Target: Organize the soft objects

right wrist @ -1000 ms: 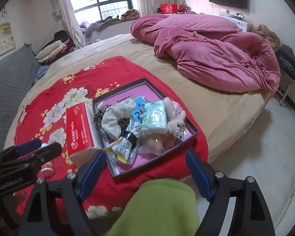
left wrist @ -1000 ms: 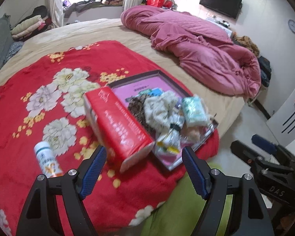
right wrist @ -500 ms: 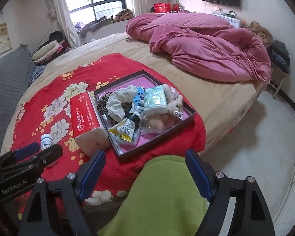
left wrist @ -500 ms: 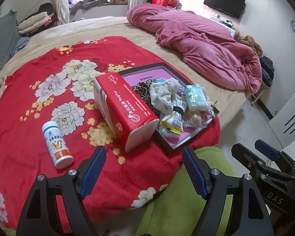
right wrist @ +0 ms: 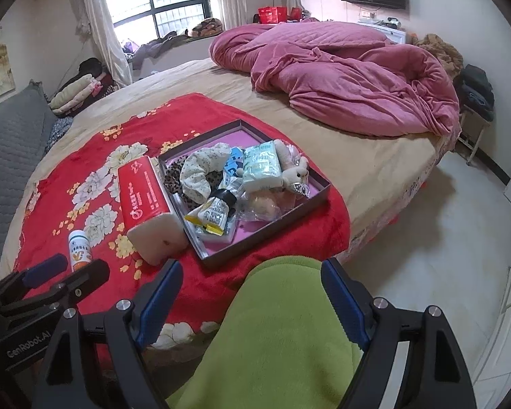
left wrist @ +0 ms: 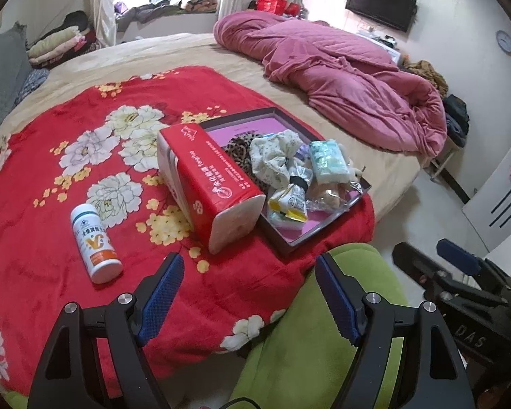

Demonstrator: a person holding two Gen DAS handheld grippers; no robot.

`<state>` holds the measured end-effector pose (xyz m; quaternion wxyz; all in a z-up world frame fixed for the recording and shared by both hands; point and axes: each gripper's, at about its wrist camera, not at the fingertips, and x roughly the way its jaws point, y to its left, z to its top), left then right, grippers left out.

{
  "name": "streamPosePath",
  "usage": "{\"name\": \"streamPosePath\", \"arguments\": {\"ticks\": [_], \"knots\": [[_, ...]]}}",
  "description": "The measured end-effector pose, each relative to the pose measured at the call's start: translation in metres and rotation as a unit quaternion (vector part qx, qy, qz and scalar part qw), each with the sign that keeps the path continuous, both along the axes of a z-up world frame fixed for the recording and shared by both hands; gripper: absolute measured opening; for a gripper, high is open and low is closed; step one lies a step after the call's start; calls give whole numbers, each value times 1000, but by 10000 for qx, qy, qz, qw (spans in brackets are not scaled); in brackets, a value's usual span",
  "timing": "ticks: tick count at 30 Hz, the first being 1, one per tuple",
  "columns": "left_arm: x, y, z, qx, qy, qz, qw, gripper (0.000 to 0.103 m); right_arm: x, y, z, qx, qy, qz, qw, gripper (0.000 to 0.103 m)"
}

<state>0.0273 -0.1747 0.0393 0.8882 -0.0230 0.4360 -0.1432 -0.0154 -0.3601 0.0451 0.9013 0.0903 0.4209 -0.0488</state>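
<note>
A dark tray with a pink floor sits on a red floral blanket. It holds a cream scrunchie, a leopard scrunchie, a tissue pack, a small plush toy and sachets. A red tissue pack leans on the tray's left rim. My left gripper and right gripper are open, empty, held back over the bed edge.
A white bottle lies on the blanket left of the red pack. A green fleece leg fills the foreground. A pink duvet is heaped at the back right.
Both grippers have drawn back from the tray toward the bed edge, so the tray and red pack look smaller. The objects have not moved.
</note>
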Motion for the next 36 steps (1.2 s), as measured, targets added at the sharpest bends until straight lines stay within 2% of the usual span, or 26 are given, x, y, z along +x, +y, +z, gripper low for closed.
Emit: {"name": "streamPosePath", "arguments": {"ticks": [5,17,36], "knots": [[-1,-2,1,83,-72,27,9999,80,-3,2,-3,-39,4,-4,10000,83],[3,0,-7,162,61,82,9998,80,-7,5,-18,-23,198,-19,9998,83],[4,1,-16,180,171,198,9995,80,-6,9,-20,-57,223,38,9997,83]]}}
